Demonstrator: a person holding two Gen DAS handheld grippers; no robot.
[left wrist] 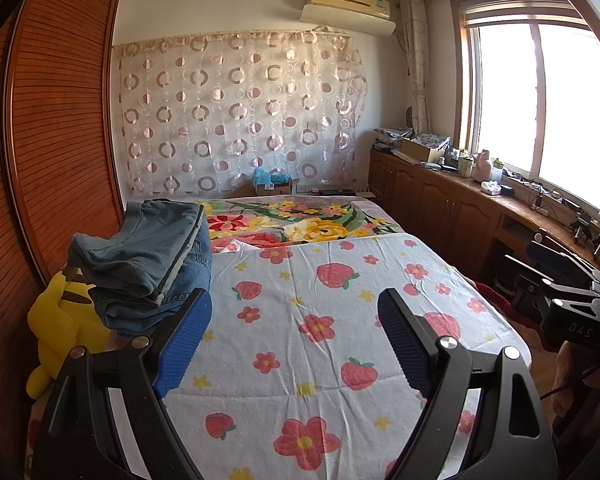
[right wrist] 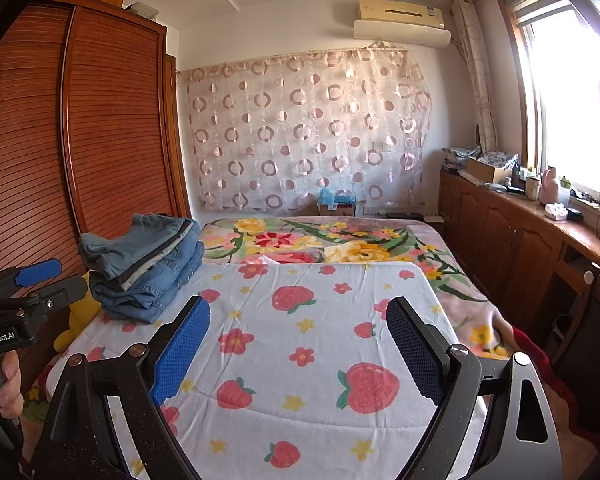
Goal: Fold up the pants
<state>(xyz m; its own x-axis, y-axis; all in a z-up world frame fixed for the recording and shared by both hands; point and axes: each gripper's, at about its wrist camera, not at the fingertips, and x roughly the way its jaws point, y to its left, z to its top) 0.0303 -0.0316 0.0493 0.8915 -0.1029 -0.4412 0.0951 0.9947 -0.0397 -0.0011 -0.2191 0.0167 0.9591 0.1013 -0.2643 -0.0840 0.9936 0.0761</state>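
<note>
Nearest you, at the bottom of the left wrist view, your left gripper (left wrist: pixel 294 312) has its blue-padded fingers (left wrist: pixel 182 348) spread wide with nothing between them, only the strawberry-print sheet (left wrist: pixel 320 360) showing in the gap. In the right wrist view your right gripper (right wrist: pixel 298 320) is spread wide too, and it holds nothing. At the lower left of that view your hand (right wrist: pixel 8 384) is wrapped around the handle of the left gripper.

The pants (left wrist: pixel 148 264) are already folded. They sit in a stack of denim at the left of the sheet, in the middle left of both views, just past the left finger and clear of it. A yellow plush toy (left wrist: pixel 64 320) lies partly under the stack at the sheet's left edge.

Past the sheet, a floral blanket (left wrist: pixel 300 220) covers the far part of the bed. A slatted wooden wardrobe (left wrist: pixel 60 140) fills the left side of the frame. A circle-patterned curtain (left wrist: pixel 240 112) hangs on the back wall with an air conditioner (left wrist: pixel 348 4) above it. At the right, a cluttered wooden counter (left wrist: pixel 480 196) runs below a bright window (left wrist: pixel 540 100).
</note>
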